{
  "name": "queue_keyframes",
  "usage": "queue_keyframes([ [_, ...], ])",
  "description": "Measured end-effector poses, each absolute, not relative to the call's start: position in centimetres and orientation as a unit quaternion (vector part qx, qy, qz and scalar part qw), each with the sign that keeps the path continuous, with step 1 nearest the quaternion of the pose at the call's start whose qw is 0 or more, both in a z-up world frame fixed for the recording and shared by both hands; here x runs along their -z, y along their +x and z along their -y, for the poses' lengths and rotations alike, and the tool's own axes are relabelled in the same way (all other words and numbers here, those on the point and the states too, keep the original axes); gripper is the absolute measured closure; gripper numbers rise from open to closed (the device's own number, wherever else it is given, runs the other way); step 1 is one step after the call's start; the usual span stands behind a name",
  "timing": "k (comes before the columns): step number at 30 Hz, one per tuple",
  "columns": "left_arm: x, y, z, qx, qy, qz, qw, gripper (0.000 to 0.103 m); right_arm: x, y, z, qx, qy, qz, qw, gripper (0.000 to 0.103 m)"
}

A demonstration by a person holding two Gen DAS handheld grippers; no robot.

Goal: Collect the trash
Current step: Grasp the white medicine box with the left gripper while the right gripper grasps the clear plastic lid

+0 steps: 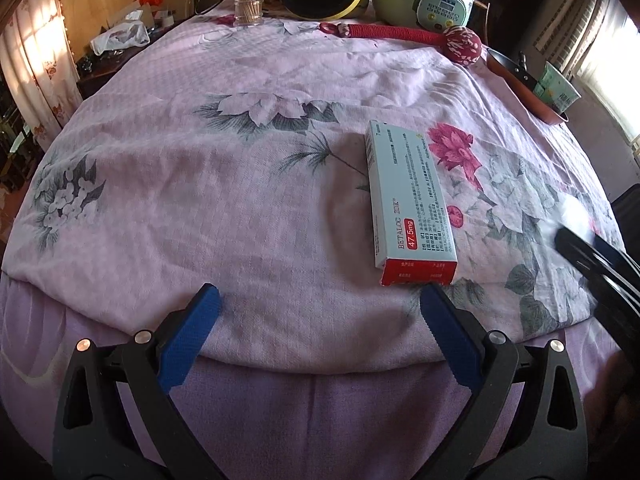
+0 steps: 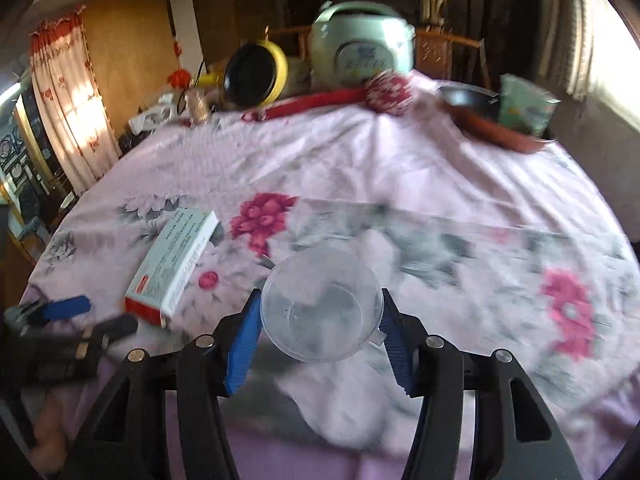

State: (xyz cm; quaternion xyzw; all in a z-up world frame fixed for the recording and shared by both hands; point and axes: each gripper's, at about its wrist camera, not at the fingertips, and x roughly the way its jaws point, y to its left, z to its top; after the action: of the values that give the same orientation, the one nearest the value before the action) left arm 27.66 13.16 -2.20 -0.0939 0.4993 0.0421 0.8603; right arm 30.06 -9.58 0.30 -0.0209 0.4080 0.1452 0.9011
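Floral tablecloth [image 2: 400,184] beneath right hand-held gripper [image 2: 320,312] clamping plastic cup [image 2: 320,308].

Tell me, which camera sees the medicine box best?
The left wrist view. There the medicine box lies sharp and whole on the flowered cloth, its printing readable. In the right wrist view it sits off to the left, smaller and blurred, beside the plastic cup in the right gripper.

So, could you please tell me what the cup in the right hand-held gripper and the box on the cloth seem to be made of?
The cup looks like thin clear plastic: the floral cloth shows through it. The box looks like printed matte cardboard, with crisp folded edges.
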Motion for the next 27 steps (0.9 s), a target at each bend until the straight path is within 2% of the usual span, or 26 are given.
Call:
queue_keyframes([
  [7,2.0,27.8,-12.4,-0.016,-0.083,-0.499,0.862,0.007,-0.2,24.9,16.8,-0.087,-0.025,-0.385,0.918,0.046],
  [17,0.1,31.3,-8.7,0.008,-0.038,-0.504,0.863,0.007,1.2,25.8,20.2,-0.102,0.055,-0.398,0.91,0.046],
  [20,0.6,32.7,-8.3,0.006,-0.036,-0.503,0.864,0.015,1.3,25.6,20.3,-0.102,0.062,-0.397,0.91,0.046],
  [22,1.4,33.2,-8.3,-0.004,-0.027,-0.512,0.858,0.027,1.2,25.4,20.2,-0.103,0.062,-0.394,0.911,0.046],
  [23,2.0,33.5,-8.4,-0.004,-0.025,-0.524,0.852,0.037,1.2,25.4,20.1,-0.104,0.061,-0.393,0.912,0.046],
  [27,2.1,33.6,-8.7,-0.011,-0.027,-0.516,0.856,0.042,1.0,25.2,19.9,-0.107,0.055,-0.387,0.914,0.046],
])
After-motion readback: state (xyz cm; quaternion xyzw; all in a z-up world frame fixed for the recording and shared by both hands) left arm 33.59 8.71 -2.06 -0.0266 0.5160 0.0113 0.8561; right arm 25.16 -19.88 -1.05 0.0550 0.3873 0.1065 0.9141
